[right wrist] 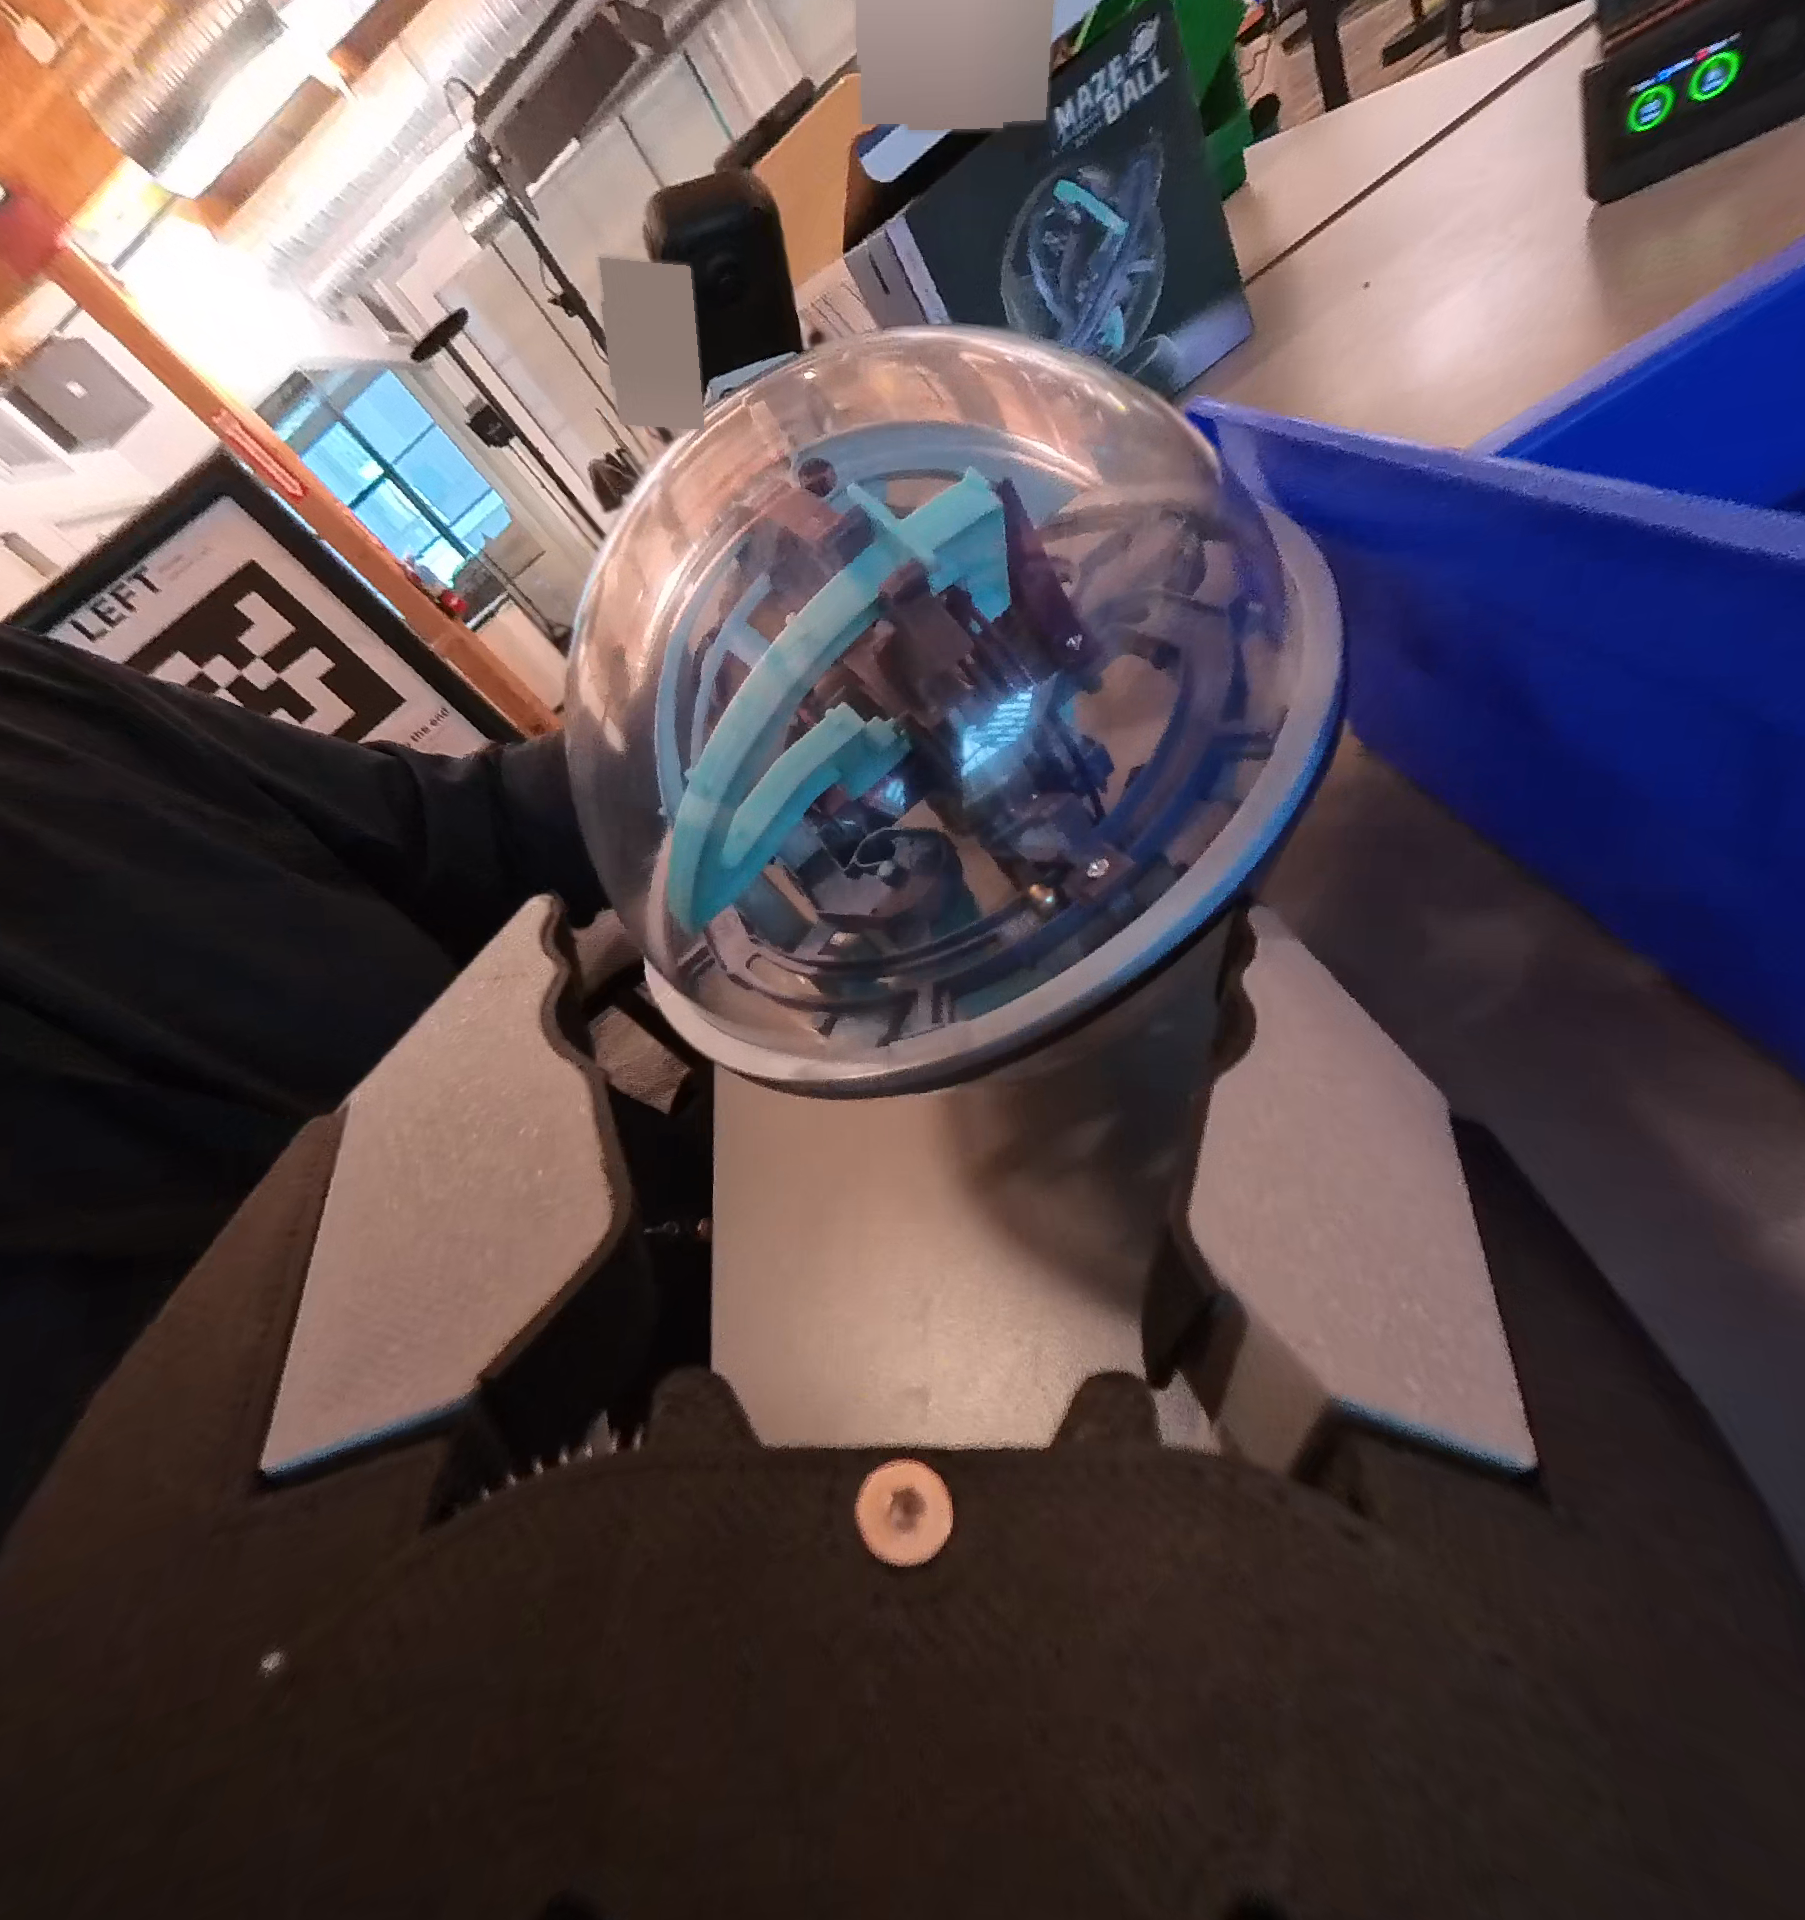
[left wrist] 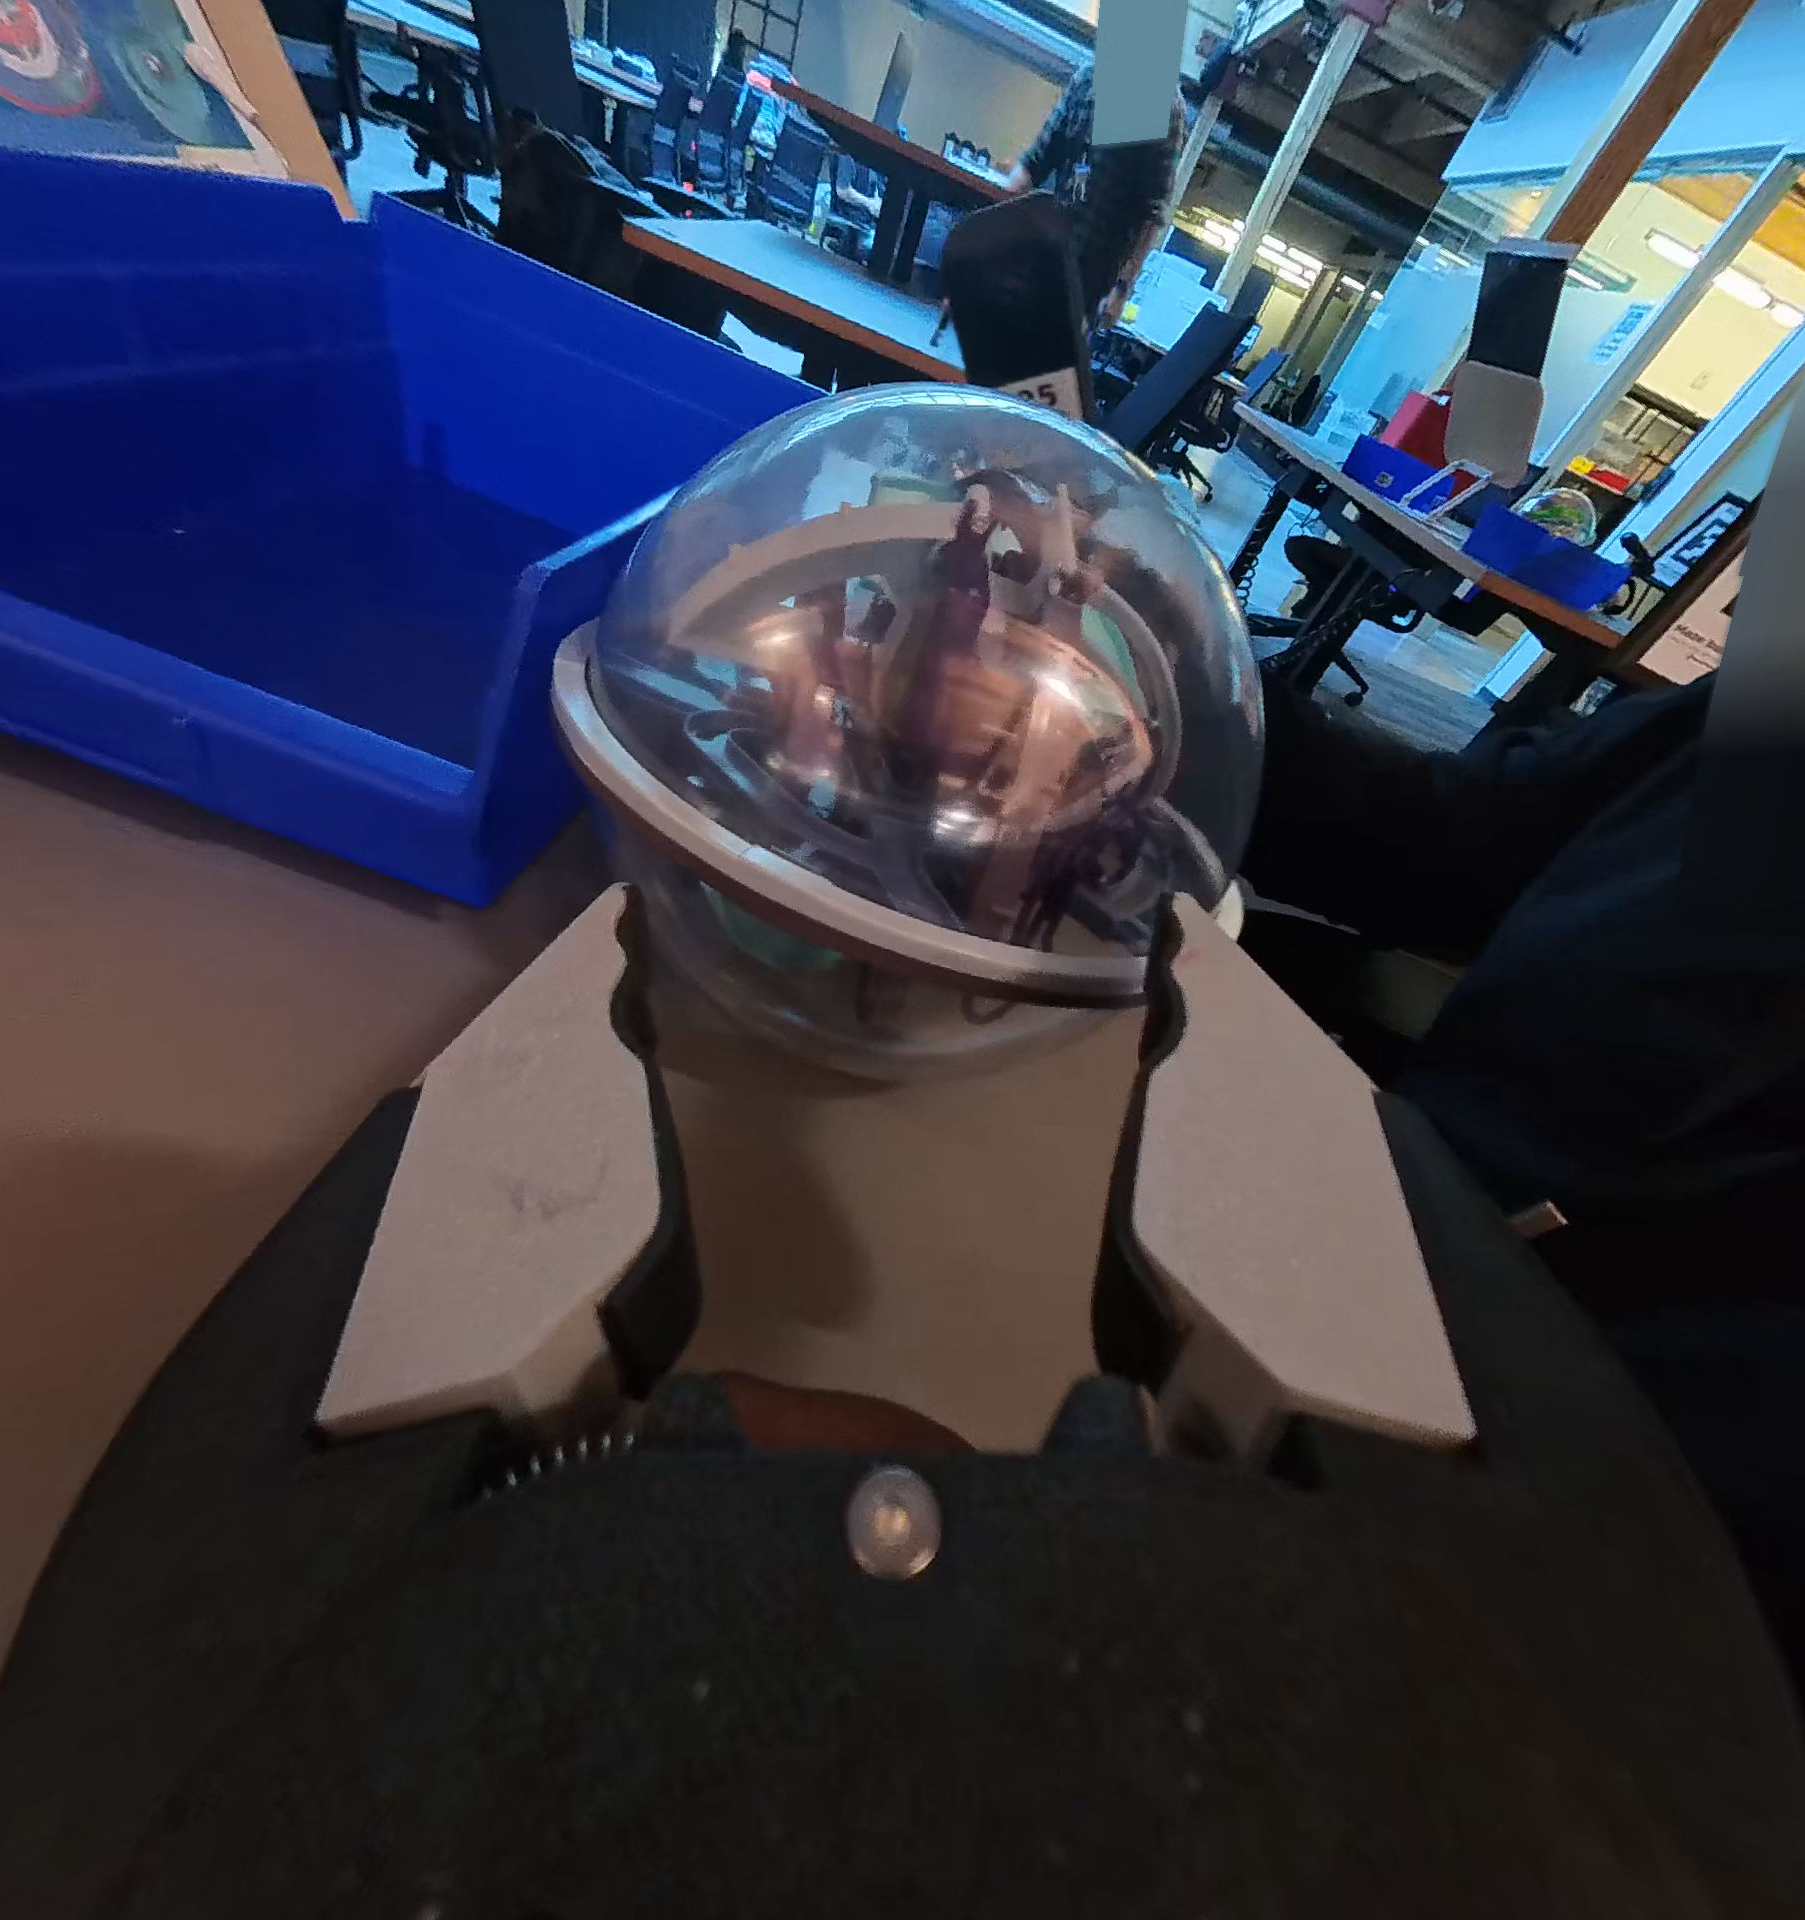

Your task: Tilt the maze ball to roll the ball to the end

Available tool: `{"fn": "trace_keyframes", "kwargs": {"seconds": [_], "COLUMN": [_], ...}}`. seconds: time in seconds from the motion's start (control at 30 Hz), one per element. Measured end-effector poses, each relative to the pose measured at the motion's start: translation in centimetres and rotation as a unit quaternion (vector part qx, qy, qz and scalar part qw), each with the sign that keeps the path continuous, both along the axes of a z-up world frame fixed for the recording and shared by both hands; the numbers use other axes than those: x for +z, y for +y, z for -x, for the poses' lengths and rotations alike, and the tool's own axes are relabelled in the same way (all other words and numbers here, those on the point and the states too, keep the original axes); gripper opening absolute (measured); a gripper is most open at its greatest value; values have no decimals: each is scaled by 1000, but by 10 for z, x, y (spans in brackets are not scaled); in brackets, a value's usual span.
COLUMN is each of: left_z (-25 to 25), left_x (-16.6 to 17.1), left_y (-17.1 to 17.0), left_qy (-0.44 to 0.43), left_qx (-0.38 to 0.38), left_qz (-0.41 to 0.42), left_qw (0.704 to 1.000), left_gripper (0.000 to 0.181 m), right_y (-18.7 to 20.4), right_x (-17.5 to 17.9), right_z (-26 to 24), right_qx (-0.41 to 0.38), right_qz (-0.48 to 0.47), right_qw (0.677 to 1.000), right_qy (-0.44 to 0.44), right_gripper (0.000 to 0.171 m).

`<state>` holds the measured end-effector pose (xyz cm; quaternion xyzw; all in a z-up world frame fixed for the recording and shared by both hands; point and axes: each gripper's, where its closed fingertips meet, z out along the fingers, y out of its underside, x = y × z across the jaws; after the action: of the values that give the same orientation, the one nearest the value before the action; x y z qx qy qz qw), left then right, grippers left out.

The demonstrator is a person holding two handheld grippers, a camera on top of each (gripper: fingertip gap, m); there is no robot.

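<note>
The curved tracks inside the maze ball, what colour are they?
Light teal tracks inside the clear maze ball, clearest in the right wrist view.

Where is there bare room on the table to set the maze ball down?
Bare brown tabletop lies left of the left gripper, in front of the blue plastic bin. The far side is crowded: the bin is close beside the clear plastic maze ball, and a dark printed box stands behind it.

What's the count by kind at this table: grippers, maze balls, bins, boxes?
grippers: 2, the left gripper and the right gripper, both shut on the ball
maze ball: 1
blue bin: 1
box: 1
Total: 5
</note>
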<state>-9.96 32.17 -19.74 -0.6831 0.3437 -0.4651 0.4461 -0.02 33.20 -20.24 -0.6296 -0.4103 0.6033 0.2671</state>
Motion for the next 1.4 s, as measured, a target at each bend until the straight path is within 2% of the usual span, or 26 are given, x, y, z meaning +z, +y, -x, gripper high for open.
{"fn": "trace_keyframes", "kwargs": {"seconds": [0.27, 0.77, 1.13, 1.27, 1.4], "left_z": [2, 6, 11, 13, 12], "left_x": [-1, 4, 7, 14, 13], "left_y": [0, -1, 4, -2, -11], "left_qy": [-7, -10, -4, -1, 46], "left_qx": [-6, -13, -16, -13, -6], "left_qz": [3, -11, -1, -26, -77], "left_qw": [1000, 1000, 1000, 1000, 996], "left_gripper": [92, 81, 89, 95, 100], "right_y": [2, -3, -2, -1, -1], "right_x": [-5, -11, -7, -6, -5], "right_z": [5, 11, 19, 20, 21], "right_qx": [-33, -76, -107, -111, -112], "right_qz": [-43, -75, -37, -34, -33], "right_qw": [998, 992, 992, 992, 992], "right_qy": [-29, -66, -46, -41, -40], "right_gripper": [115, 121, 124, 123, 123]}}
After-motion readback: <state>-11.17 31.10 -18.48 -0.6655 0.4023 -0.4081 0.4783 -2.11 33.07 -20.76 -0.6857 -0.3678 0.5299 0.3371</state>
